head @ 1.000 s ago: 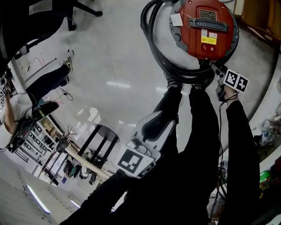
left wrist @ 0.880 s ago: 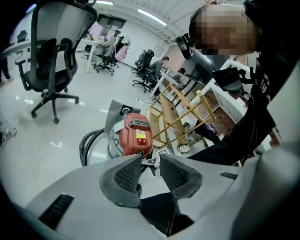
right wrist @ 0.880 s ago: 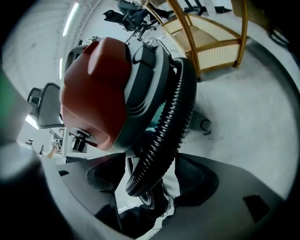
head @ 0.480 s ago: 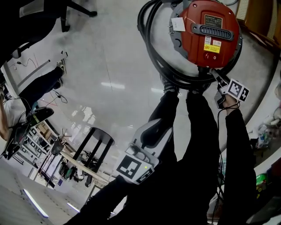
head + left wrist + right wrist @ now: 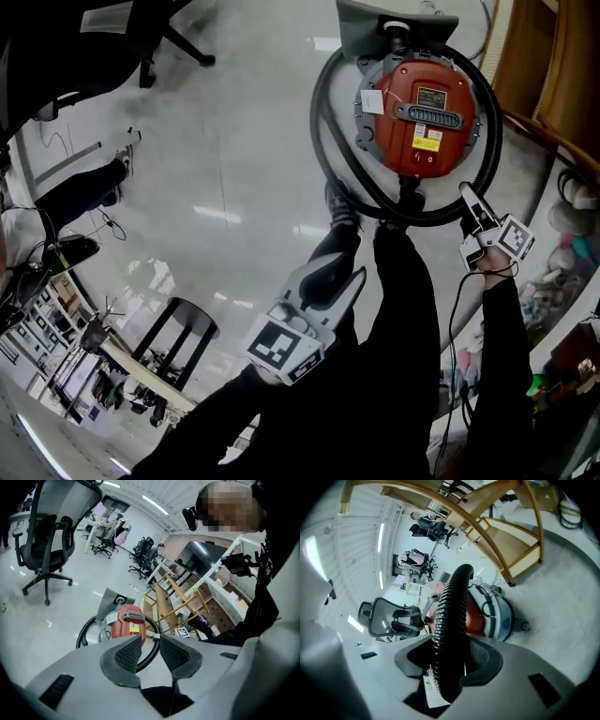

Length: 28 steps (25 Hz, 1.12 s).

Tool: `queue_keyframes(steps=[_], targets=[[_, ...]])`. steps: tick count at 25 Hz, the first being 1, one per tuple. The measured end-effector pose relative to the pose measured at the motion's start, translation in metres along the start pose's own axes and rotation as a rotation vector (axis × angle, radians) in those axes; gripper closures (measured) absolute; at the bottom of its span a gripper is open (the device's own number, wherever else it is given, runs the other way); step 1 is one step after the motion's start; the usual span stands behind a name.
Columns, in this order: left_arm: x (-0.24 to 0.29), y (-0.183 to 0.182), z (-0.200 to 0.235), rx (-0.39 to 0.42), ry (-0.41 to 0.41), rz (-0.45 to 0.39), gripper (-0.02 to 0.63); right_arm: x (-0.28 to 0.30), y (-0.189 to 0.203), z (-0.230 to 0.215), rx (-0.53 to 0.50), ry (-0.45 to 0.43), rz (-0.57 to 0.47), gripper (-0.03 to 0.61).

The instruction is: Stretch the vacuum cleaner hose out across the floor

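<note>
Jaws of R gripper point(image 5: 450, 656) just closed, gripping black hose point(image 5: 452, 602); L gripper point(image 5: 150, 651) jaws apart, empty

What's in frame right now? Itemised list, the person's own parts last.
vacuum cleaner: 1, red, on the floor ahead of the feet
hose: 1, black and ribbed, looped round the vacuum cleaner
office chairs: several, black, nearest at upper left of the left gripper view
stool: 1, black, lower left of the head view
wooden rack: 1, light brown, beside the vacuum cleaner
floor: 1, pale grey, glossy
legs: 2, black trousers, by the vacuum cleaner
left gripper: 1, grey, jaws apart, nothing between
right gripper: 1, grey, jaws have just been closing, pads on the hose
</note>
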<state>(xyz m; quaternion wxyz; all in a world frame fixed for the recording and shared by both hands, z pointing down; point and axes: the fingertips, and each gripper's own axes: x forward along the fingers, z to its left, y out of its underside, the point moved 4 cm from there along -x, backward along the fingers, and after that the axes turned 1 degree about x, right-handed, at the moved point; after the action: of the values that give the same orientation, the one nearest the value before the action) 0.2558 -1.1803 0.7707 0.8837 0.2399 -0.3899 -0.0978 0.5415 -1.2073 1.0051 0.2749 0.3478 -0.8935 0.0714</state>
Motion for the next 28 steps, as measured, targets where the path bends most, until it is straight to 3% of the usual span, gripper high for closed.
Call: queue_keyframes(steps=[3,5,8,12,15,21,24,28], targets=[[-0.008,-0.009,-0.008,0.012,0.015,-0.020,0.479,0.010,-0.022,0.051,-0.077,-0.051,0.013,0.408],[-0.019,-0.012,-0.013,0.015,0.019,-0.024,0.479,0.014,-0.031,0.076,-0.066,-0.034,-0.009,0.410],[-0.036,-0.018,-0.014,0.017,0.020,-0.043,0.479,0.026,-0.061,0.113,-0.210,-0.077,-0.046,0.410],[-0.058,-0.020,-0.010,0.024,0.010,-0.071,0.479,0.052,-0.088,0.166,-0.311,-0.124,-0.035,0.410],[-0.072,-0.018,-0.006,0.027,0.005,-0.096,0.479,0.062,-0.107,0.178,-0.236,0.054,-0.054,0.408],[-0.098,-0.012,0.003,-0.005,-0.011,-0.130,0.479,0.112,-0.143,0.219,-0.320,0.029,-0.049,0.408],[-0.107,-0.003,0.012,-0.029,-0.024,-0.143,0.479,0.134,-0.130,0.254,-0.416,-0.035,0.039,0.408],[-0.121,-0.001,0.024,-0.040,-0.037,-0.158,0.479,0.150,-0.068,0.307,-0.575,-0.123,0.159,0.408]])
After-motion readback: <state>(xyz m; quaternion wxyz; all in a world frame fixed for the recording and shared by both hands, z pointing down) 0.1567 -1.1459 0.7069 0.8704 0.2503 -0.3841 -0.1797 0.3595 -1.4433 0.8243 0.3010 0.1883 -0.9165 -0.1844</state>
